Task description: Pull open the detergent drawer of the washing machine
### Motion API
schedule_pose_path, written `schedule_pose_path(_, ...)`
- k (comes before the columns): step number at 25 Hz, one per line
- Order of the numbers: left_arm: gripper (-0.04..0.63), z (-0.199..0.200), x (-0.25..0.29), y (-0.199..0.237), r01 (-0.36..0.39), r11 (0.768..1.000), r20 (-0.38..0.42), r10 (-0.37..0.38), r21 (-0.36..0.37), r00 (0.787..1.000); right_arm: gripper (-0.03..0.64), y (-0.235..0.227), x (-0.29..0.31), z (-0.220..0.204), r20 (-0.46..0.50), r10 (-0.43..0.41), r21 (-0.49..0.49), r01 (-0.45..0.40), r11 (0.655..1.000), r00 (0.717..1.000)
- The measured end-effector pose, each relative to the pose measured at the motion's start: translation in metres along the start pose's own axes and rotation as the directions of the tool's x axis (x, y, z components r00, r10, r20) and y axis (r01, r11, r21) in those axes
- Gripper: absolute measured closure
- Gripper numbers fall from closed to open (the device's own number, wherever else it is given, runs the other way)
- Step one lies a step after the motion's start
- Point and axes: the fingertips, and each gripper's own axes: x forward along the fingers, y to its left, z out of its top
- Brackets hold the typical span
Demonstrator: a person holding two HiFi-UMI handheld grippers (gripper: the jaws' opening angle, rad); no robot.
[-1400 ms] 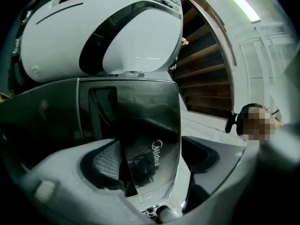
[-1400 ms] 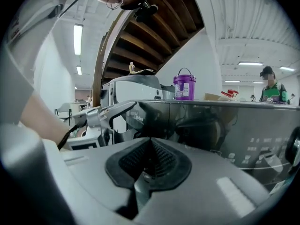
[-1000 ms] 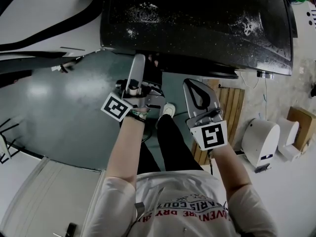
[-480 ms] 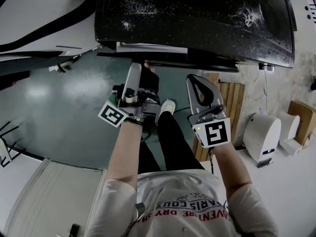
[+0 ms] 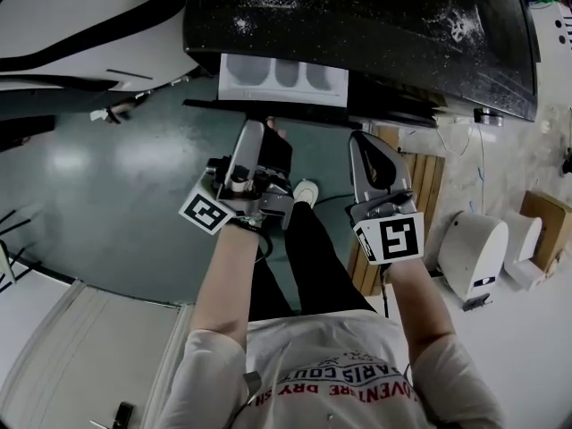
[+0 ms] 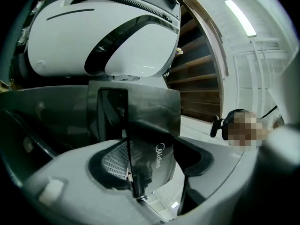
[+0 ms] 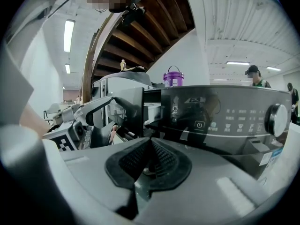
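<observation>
The black washing machine [image 5: 375, 34] fills the top of the head view. Its detergent drawer [image 5: 283, 77] stands pulled out, white compartments showing from above. My left gripper [image 5: 257, 130] is below that, shut on the drawer's dark front panel [image 6: 154, 121]; in the left gripper view the panel runs between the pads [image 6: 112, 165]. My right gripper [image 5: 371, 150] hangs to the right of the drawer, shut and empty, its ribbed pads [image 7: 164, 158] meeting. In the right gripper view it faces the control panel [image 7: 225, 114], with the drawer front [image 7: 129, 111] and my left gripper [image 7: 96, 109] at the left.
A dial [image 7: 275, 119] sits at the panel's right end and a purple bucket [image 7: 173, 77] stands on top of the machine. A white appliance [image 5: 474, 253] and wooden slats [image 5: 420, 186] lie on the floor at right. A person [image 7: 255, 76] stands far off.
The drawer has slid out of the machine and its white compartments have come into sight. My left gripper drew back with the front panel. The right gripper stayed about where it was.
</observation>
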Motion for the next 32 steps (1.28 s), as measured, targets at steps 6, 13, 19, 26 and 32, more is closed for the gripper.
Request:
schedule_pose_path(6,0.304,-0.007,-0.025,-0.012,-0.012,1.0,0.02,0.012,-0.006,1.0,0.615,0.006,-0.011,-0.008,0.009,0.004,0.026,-0.004,1.0,1.0)
schedule_pose_path(13,0.301,-0.011,-0.033,-0.019,-0.011,1.0,0.022,0.012,-0.009,1.0,0.615,0.006,-0.025,0.002,0.049,-0.054,0.022,0.053,0.998,0.997)
schedule_pose_path(19,0.299,-0.015,-0.05,-0.029,-0.015,1.0,0.014,0.015,-0.012,1.0,0.615,0.027,-0.046,-0.002,0.053,-0.045,0.032,0.043,0.999,0.998)
schedule_pose_path(26,0.298,-0.021,-0.071,-0.041,-0.021,1.0,0.007,0.021,-0.018,1.0,0.615,0.046,-0.072,-0.015,0.034,-0.056,0.057,0.054,0.997,0.998)
schedule_pose_path(32,0.298,-0.021,-0.072,-0.042,-0.018,1.0,0.003,0.018,-0.019,1.0,0.615,0.061,-0.085,-0.022,0.027,-0.055,0.055,0.054,0.997,0.998)
